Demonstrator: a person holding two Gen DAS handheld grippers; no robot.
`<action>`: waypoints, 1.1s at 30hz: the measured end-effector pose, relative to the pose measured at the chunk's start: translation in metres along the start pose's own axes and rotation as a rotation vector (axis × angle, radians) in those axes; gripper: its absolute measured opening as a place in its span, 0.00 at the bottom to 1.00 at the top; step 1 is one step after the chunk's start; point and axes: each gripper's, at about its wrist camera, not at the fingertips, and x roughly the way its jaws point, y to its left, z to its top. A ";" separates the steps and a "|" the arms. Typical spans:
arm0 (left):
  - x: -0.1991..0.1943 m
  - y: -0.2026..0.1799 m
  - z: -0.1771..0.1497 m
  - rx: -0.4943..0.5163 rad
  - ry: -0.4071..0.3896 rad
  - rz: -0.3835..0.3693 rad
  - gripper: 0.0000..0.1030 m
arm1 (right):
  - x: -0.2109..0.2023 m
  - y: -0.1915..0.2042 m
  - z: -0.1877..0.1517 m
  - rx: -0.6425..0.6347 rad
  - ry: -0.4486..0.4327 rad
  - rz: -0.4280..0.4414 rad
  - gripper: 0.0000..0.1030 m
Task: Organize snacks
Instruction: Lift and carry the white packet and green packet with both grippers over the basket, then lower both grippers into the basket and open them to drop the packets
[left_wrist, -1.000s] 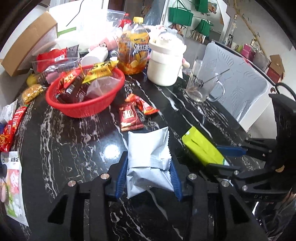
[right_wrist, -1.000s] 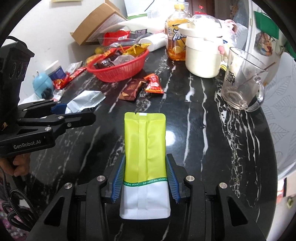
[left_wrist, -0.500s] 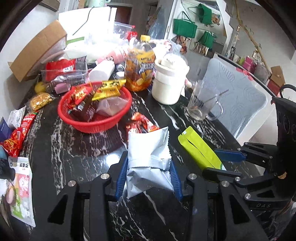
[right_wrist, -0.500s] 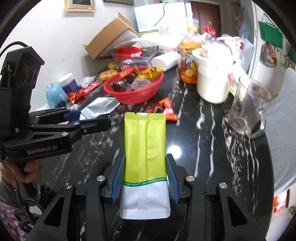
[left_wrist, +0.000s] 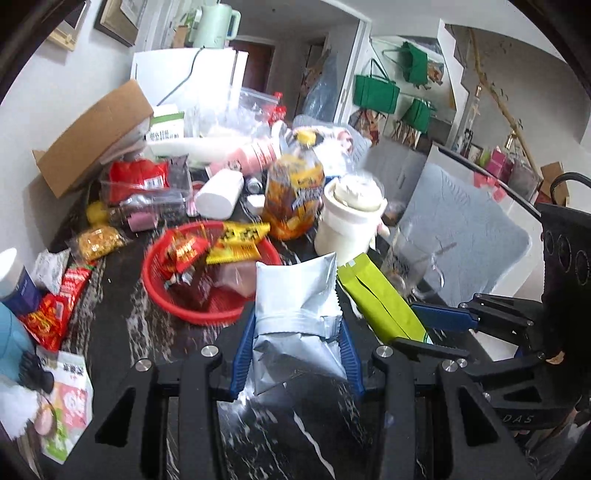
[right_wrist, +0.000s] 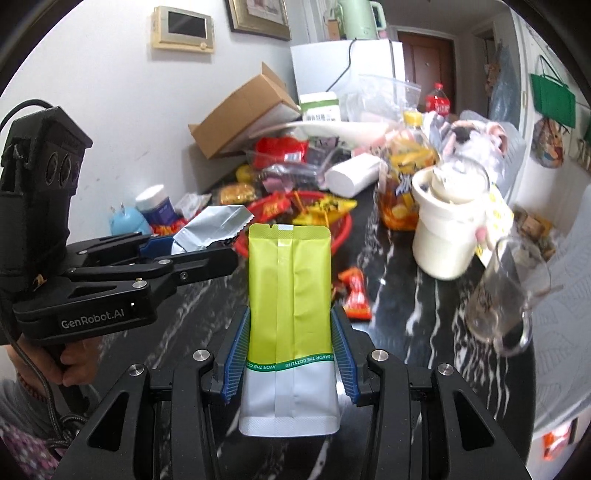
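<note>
Silver-foil packet (left_wrist: 295, 317) sat clamped in my left gripper (left_wrist: 297, 354), the green pouch (right_wrist: 290, 295) in my right gripper (right_wrist: 288, 354), both above bare black marble tabletop (right_wrist: 391, 295) short of the red basket (left_wrist: 177, 299).

It is a lived-in home: a black white-veined marble table (left_wrist: 110, 332) crowded with snacks, a white fridge (right_wrist: 343, 70) bearing a pale green kettle (right_wrist: 360, 18), framed pictures (right_wrist: 258, 16), a brown door (right_wrist: 424, 62) and green tote bags (left_wrist: 375, 92) hanging.
</note>
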 end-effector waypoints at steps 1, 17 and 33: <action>0.000 0.002 0.005 -0.002 -0.011 0.003 0.40 | 0.000 0.000 0.004 0.000 -0.007 0.002 0.41; 0.028 0.032 0.063 -0.007 -0.096 0.016 0.40 | 0.033 -0.008 0.078 -0.027 -0.084 0.005 0.42; 0.085 0.082 0.093 -0.070 -0.083 0.121 0.40 | 0.110 -0.026 0.123 -0.037 -0.069 0.033 0.42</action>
